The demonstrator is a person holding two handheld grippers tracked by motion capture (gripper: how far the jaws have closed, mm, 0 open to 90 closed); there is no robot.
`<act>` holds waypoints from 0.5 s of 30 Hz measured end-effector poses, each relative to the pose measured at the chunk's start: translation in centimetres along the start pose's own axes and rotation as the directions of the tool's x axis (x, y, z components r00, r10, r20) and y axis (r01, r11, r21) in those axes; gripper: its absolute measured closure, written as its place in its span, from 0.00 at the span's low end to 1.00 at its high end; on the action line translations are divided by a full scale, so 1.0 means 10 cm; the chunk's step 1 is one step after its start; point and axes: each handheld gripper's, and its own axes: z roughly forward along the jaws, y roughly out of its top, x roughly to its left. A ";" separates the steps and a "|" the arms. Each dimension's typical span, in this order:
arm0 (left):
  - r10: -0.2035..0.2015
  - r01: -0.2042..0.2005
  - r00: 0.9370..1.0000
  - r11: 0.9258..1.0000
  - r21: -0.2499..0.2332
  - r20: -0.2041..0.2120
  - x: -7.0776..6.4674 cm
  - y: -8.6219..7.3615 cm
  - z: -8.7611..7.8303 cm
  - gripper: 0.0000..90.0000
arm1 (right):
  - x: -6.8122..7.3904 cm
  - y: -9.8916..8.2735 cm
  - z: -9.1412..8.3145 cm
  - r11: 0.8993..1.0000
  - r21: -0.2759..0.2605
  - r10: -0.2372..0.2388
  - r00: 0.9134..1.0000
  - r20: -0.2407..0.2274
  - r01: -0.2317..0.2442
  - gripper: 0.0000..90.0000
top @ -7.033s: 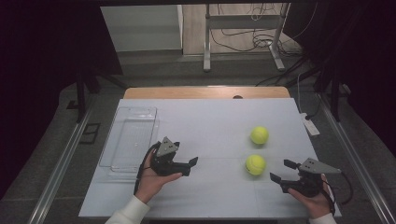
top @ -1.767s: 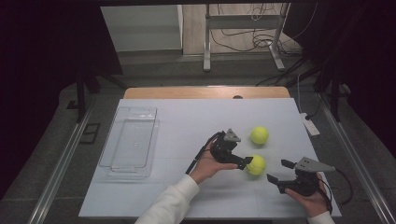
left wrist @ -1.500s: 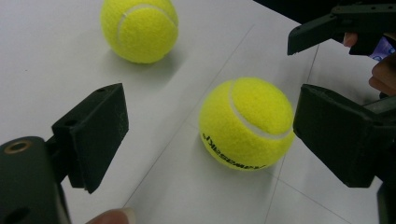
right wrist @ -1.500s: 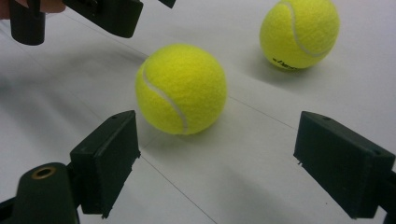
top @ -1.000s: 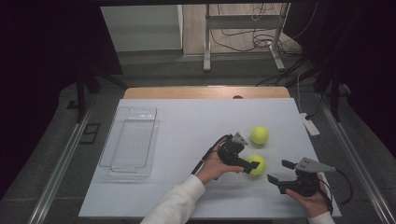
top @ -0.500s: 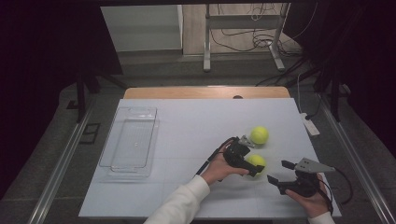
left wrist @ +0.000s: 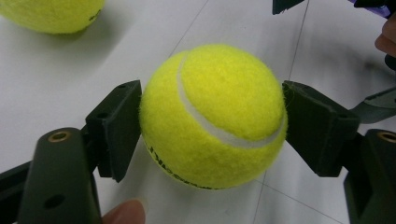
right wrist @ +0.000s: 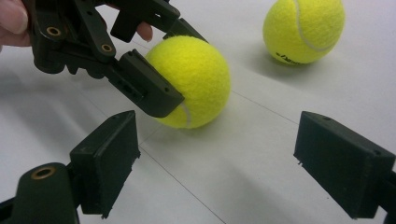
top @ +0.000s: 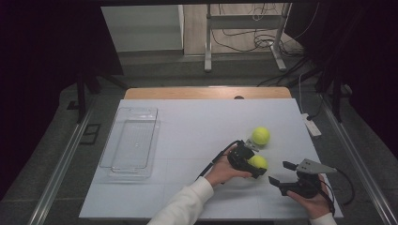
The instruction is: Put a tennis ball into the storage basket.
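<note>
The left claw (left wrist: 212,123) had just closed its jaws onto the near ball (left wrist: 212,116) on the counter (top: 187,140); next, I judged, a lift toward the tray (top: 129,143), while the right claw (right wrist: 217,168) gaped empty beside that ball.

Held ball (left wrist: 212,116): a round, fuzzy, bright yellow tennis ball with a curved white line across it and small dark letters low on its side.
Where it is: on the white table, near the front right part.
How it sits: resting on the table, squeezed from both sides by two black pads, one pad on each side.
Neighbour: another yellow ball just like it (top: 260,135) lies close behind it, not touching.
</note>
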 end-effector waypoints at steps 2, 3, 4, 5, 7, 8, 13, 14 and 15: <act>0.005 -0.005 1.000 1.000 0.001 -0.005 -0.01 0.00 0.00 0.29 | 0.00 0.00 0.00 1.000 0.000 0.000 1.000 0.001 0.000 0.16; 0.006 -0.006 1.000 1.000 0.001 -0.005 -0.01 0.00 0.00 0.29 | 0.00 0.00 0.00 1.000 0.001 -0.001 1.000 0.003 0.001 0.16; 0.006 -0.006 1.000 1.000 0.000 -0.007 -0.01 0.00 -0.01 0.29 | 0.00 0.00 0.00 1.000 0.000 -0.001 1.000 0.001 0.001 0.16; 0.006 -0.006 1.000 1.000 0.000 -0.007 -0.01 0.00 -0.01 0.29 | 0.00 0.00 0.00 1.000 0.000 -0.001 1.000 0.001 0.001 0.16; 0.010 -0.010 1.000 1.000 -0.005 -0.020 0.00 0.01 -0.02 0.29 | 0.00 0.00 0.00 1.000 -0.002 0.001 1.000 0.001 -0.001 0.16; 0.005 -0.006 1.000 1.000 -0.009 -0.018 0.00 0.01 -0.03 0.29 | 0.00 0.00 0.00 1.000 -0.005 0.002 1.000 0.000 -0.002 0.16; -0.002 0.001 1.000 1.000 -0.023 -0.007 0.01 0.01 -0.07 0.30 | 0.00 0.00 0.00 1.000 -0.006 0.003 1.000 0.000 -0.003 0.16; -0.002 0.002 1.000 0.999 -0.033 -0.007 0.01 0.01 -0.09 0.30 | 0.00 0.00 0.00 1.000 -0.006 0.002 1.000 0.001 -0.002 0.16; -0.002 0.002 1.000 0.999 -0.035 -0.009 0.01 0.02 -0.10 0.30 | 0.00 0.00 0.00 1.000 -0.006 0.003 1.000 0.001 -0.003 0.16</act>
